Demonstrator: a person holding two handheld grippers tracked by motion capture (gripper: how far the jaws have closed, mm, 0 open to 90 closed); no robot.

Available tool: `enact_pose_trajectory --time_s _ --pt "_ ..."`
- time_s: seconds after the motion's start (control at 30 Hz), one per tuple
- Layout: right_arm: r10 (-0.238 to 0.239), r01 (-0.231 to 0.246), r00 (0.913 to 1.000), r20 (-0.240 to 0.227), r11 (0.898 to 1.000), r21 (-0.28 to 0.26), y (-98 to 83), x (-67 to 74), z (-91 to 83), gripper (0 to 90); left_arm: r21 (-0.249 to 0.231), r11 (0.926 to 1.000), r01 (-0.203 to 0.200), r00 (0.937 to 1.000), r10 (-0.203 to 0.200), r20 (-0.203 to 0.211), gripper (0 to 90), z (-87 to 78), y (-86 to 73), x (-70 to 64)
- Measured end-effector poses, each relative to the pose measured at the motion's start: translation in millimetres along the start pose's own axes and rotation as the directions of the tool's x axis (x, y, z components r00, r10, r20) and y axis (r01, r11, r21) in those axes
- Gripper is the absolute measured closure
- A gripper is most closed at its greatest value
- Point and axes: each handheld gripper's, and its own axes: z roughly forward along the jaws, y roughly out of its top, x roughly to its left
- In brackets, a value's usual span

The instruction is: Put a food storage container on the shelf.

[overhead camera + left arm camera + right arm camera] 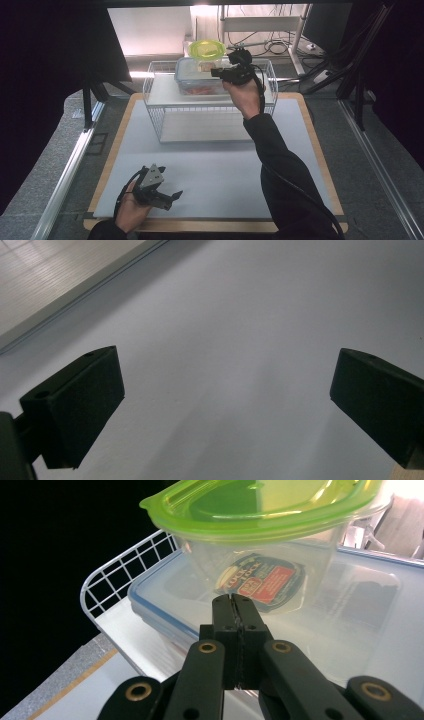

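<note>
Up at the back, the right gripper has its two black jaws pressed flat together with nothing between them, its tip just short of a small clear tub with a green lid. That tub stands on the flat lid of a larger clear box, which sits on the upper shelf of a white wire rack at the far side of the tabletop.

Judging by its thin see-through wall, the tub is probably light and fairly stiff, yet smooth and slippery, so shut jaws would likely push it along the box lid rather than lift it. Whether it holds anything I cannot tell. The overhanging rim of the green lid looks like the best place to pinch, once the jaws are spread.

Near the front edge, the left gripper rests low over the tabletop, jaws wide apart and empty.
</note>
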Motion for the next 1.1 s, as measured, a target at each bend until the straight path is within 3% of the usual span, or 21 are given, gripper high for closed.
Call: enact_pose_trajectory --time_s 0.1,0.27,0.57,0.8,1.0,1.1 --pt "-0.005 0.005 0.9998 -0.017 1.0 0.004 -2.9 2.5 -1.6 87.9 0.0 1.0 -0.001 1.0 0.001 0.0 0.8 0.0 0.1 -0.1" --pt "-0.012 0.012 0.998 -0.062 1.0 0.003 -8.7 6.7 -8.7 73.1 0.0 1.0 -0.002 1.0 0.002 -0.003 0.8 0.3 0.3 -0.7" --pt "-0.059 0.06 0.9936 -0.097 0.998 0.005 -34.7 15.8 -26.6 48.6 0.001 1.0 -0.001 1.0 0.001 -0.002 0.8 0.7 0.0 -0.7" --pt "-0.116 0.12 0.9874 -0.107 0.992 0.035 -65.3 23.0 -39.2 35.1 0.005 1.0 0.0 1.0 0.0 0.004 0.8 1.1 -0.2 -0.6" --pt "-0.185 0.189 0.9796 -0.079 0.98 0.055 -101.5 26.4 -53.5 22.9 0.026 0.9995 -0.018 0.9998 0.018 0.003 2.6 2.5 -0.2 -2.2" --pt "-0.185 0.19 0.9803 -0.069 0.98 0.064 -118.9 23.9 -59.7 18.1 0.032 0.9994 -0.018 0.9998 0.017 0.006 2.9 2.8 0.1 -2.8"
